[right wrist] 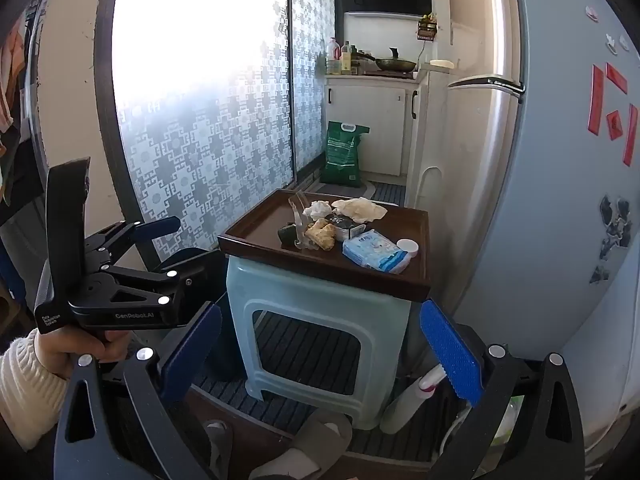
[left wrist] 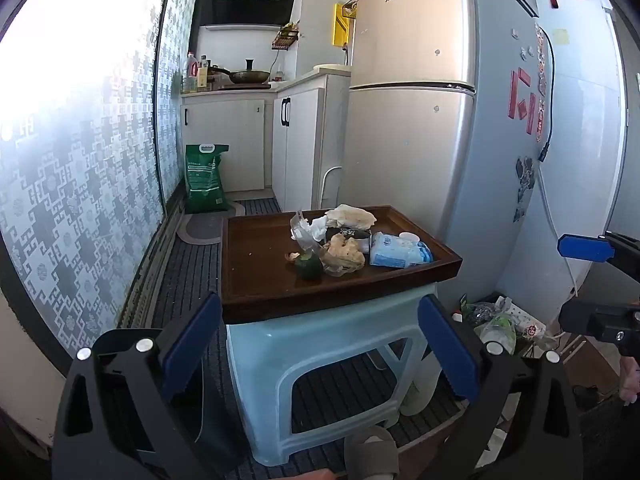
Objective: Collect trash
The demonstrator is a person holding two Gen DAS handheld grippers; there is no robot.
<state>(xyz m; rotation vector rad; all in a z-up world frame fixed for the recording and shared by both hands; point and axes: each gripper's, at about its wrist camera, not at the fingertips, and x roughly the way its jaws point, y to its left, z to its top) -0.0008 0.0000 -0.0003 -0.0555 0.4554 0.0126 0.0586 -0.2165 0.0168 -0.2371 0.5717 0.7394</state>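
From my left wrist camera I see the left gripper held low in front of a pale blue plastic stool, its jaws spread wide with nothing between them. On the stool sits a dark brown wooden tray, and the trash is heaped toward the tray's far right corner — the left half of the tray is bare wood. Going left to right across the heap: a dark green scrap nearest the tray's middle, a clear crumpled plastic piece with a white tissue beside it, a tan lumpy piece in front, a pale crumpled wrapper by the far edge, then a blue-and-white packet lying flat near the right edge, with a small white cap just behind it. Farther right, the right gripper also hangs below tray level facing the stool — jaws spread apart, empty. A refrigerator stands just right of the stool.
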